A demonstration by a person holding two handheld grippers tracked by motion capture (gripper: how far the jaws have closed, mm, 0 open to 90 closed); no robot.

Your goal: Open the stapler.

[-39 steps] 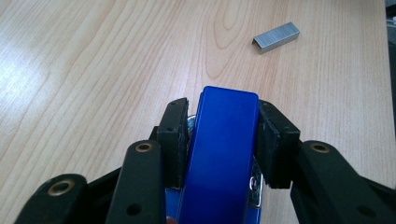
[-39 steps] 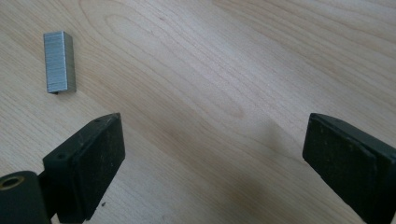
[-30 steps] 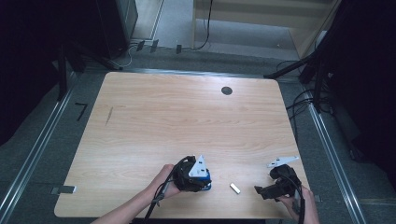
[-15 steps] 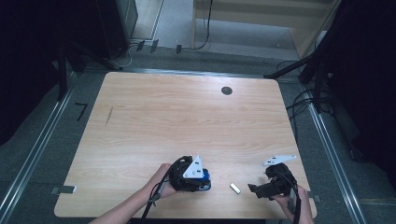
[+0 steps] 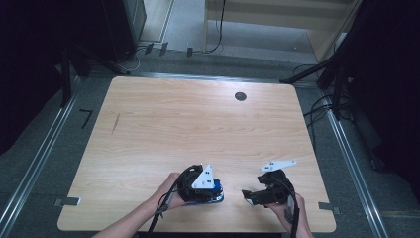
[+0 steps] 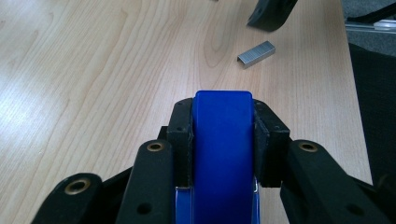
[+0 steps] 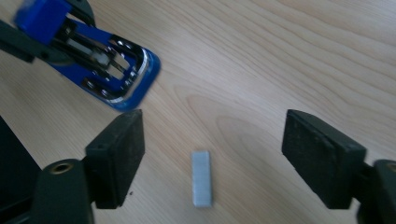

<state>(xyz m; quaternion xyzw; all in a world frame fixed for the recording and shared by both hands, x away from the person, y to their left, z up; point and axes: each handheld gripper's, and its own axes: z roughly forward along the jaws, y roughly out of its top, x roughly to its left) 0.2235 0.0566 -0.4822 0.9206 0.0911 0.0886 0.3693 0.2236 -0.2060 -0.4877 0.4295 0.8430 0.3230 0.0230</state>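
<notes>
1. Staples (image 7: 201,184), a small grey strip, lie on the table (image 5: 198,124) between our right gripper (image 7: 212,158) pads; the jaws, spread, have just been closing.
2. Left gripper (image 6: 223,140) clamps the blue stapler (image 6: 223,154), opened beside them.
3. Loading comes next.

One blue stapler (image 7: 93,60), one staple strip (image 7: 202,184), two hand-held grippers (image 5: 247,194).

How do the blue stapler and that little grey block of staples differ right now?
The blue stapler is large and clamped in the left gripper; the grey staple strip is tiny and lies free between the right gripper's open jaws, which have just been closing. Both are on the wooden table.
</notes>
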